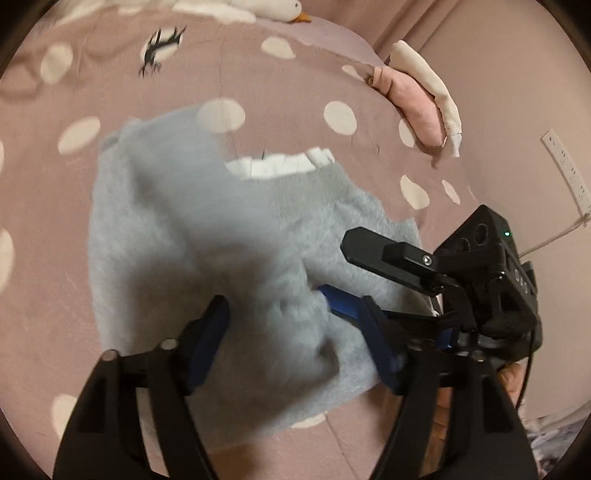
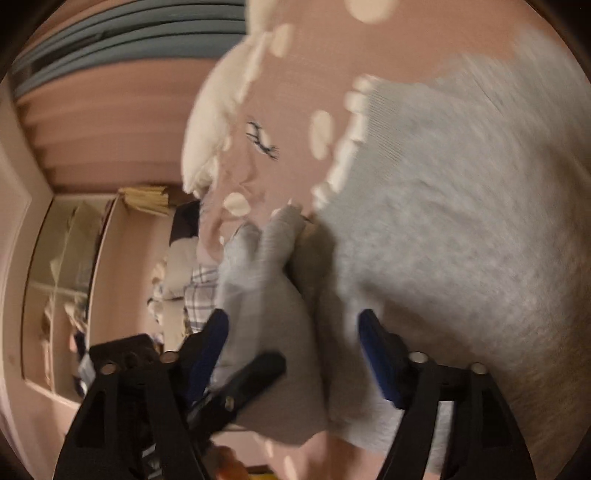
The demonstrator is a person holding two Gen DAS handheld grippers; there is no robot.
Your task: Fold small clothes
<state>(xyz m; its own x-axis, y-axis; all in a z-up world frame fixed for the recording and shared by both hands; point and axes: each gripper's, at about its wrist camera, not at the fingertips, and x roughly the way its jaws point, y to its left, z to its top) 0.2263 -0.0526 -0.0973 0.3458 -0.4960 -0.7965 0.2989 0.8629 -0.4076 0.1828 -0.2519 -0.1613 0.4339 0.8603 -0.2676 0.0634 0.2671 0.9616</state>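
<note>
A fuzzy light-blue sweater (image 1: 177, 229) with a white frilled collar (image 1: 280, 164) lies on a pink dotted bed sheet (image 1: 295, 85). In the left wrist view my left gripper (image 1: 295, 343) is open, its blue pads wide apart, and a bunched fold of the sweater sits loosely between them. My right gripper (image 1: 334, 267) comes in from the right over the sweater's edge, jaws apart. In the right wrist view the right gripper (image 2: 293, 356) is open around a hanging sleeve of the sweater (image 2: 461, 221), without pressing it. One black finger (image 2: 251, 376) of the left gripper crosses below.
Folded pink and cream clothes (image 1: 417, 107) rest at the bed's far right edge. A white plush duck (image 1: 273, 9) lies at the top. A power strip (image 1: 565, 166) hangs on the wall. The right wrist view shows a white pillow (image 2: 218, 110) and a mirrored cabinet (image 2: 62, 277).
</note>
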